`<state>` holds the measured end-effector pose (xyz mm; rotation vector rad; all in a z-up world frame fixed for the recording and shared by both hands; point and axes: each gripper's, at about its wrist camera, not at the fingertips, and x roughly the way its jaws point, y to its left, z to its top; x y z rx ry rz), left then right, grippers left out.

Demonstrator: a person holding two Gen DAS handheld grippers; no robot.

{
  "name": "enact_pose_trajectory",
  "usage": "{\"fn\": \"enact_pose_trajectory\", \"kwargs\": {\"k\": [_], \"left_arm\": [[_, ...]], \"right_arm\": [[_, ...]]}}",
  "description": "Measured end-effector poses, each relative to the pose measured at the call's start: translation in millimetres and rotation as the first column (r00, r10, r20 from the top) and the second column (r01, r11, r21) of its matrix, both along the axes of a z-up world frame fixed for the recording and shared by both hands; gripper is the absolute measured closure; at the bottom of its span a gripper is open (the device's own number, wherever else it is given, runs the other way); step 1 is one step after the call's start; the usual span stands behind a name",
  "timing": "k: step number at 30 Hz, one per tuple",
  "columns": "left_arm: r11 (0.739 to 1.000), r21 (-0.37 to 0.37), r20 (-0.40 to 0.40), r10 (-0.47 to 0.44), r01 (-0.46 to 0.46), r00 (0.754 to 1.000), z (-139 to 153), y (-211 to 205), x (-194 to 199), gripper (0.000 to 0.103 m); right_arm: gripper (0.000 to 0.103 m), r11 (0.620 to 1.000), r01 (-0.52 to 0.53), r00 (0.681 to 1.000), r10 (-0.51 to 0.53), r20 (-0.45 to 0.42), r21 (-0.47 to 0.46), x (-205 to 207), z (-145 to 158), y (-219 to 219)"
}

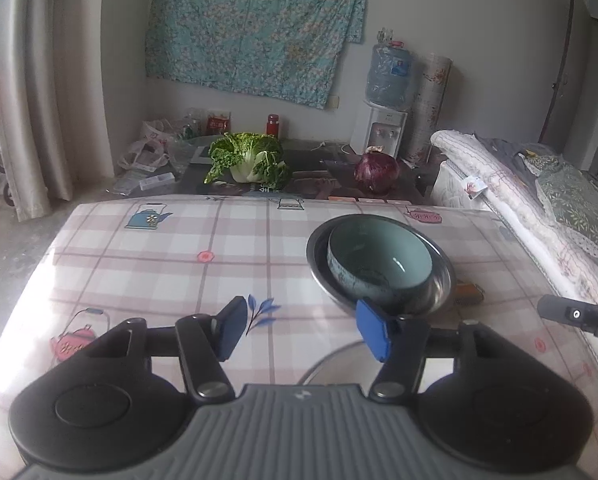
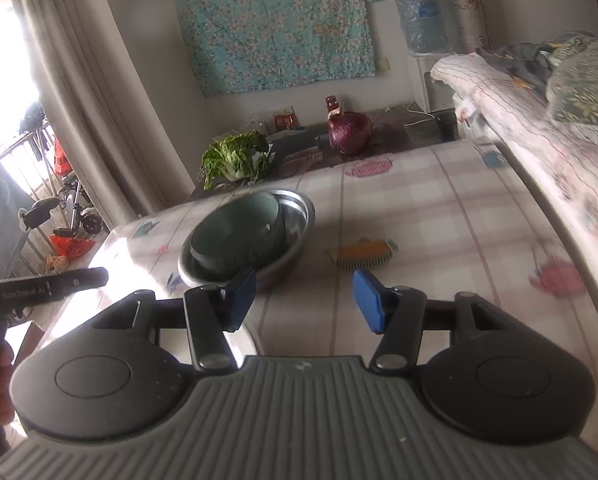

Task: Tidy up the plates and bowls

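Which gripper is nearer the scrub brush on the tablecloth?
Right. The right gripper hangs open just short of the scrub brush, which lies ahead and slightly right of its jaws. The left gripper sits farther left, its right finger by the steel basin.

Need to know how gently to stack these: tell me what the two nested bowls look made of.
Outer bowl: likely stainless steel, shiny, with a thin rim that mirrors the light. Inner bowl: probably glazed ceramic, with thick walls and a smooth pale green inside.
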<state>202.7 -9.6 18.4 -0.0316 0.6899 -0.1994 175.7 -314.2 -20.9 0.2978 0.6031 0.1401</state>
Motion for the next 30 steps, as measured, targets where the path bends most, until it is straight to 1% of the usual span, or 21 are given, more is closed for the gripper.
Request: {"fn": "enact_pose_trajectory", "kwargs": {"k": [1,5,11,13,15,18,20,21,25,30], "left_arm": [[1.000,-0.008,-0.009,0.000,0.000,1.000,-2.2,-0.4,9.1,0.049],[0.999,-0.044,-0.056,0.006,-0.009,0.998,-13.6,-0.3,44.4,0.050],[0.993,-0.115,-0.138,-0.020,0.004,0.990,-32.7,-4.2,82.7,0.060],[0.991,-0.132,-0.164,-0.025,0.003,0.986,-39.0,-4.4,91.7,0.066],[0.990,-0.144,-0.183,-0.028,0.002,0.983,-43.8,-3.9,98.8,0.071],[0.988,-0.157,-0.206,-0.040,0.007,0.978,-49.4,-4.1,105.7,0.071],[0.987,-0.163,-0.225,-0.042,0.005,0.973,-53.8,-4.3,111.4,0.072],[0.986,-0.165,-0.234,-0.041,0.002,0.971,-56.0,-4.3,113.8,0.073],[0.982,-0.187,-0.254,-0.035,-0.013,0.967,-60.5,-3.1,120.7,0.074],[0.981,-0.189,-0.267,-0.020,-0.032,0.964,-61.4,-4.2,128.2,0.076]], "right_arm": [[0.049,1.000,-0.005,1.000,0.005,0.001,0.000,10.0,1.1,1.3],[0.049,1.000,-0.024,1.000,0.024,-0.008,0.005,49.6,1.9,7.4],[0.054,0.999,-0.041,0.998,0.041,-0.040,0.001,94.7,-7.9,14.3],[0.057,0.999,-0.043,0.997,0.044,-0.058,0.004,106.7,-14.3,14.9],[0.060,0.999,-0.041,0.996,0.041,-0.077,0.011,116.1,-22.1,13.9],[0.066,0.999,-0.039,0.993,0.042,-0.107,0.034,125.0,-34.2,11.6],[0.068,0.998,-0.040,0.991,0.046,-0.122,0.052,130.0,-42.1,9.6],[0.071,0.997,-0.041,0.990,0.049,-0.130,0.058,132.9,-44.7,9.4],[0.076,0.996,-0.050,0.986,0.062,-0.156,0.075,142.1,-53.6,9.6],[0.080,0.993,-0.052,0.979,0.072,-0.191,0.108,154.8,-62.3,8.2]]}}
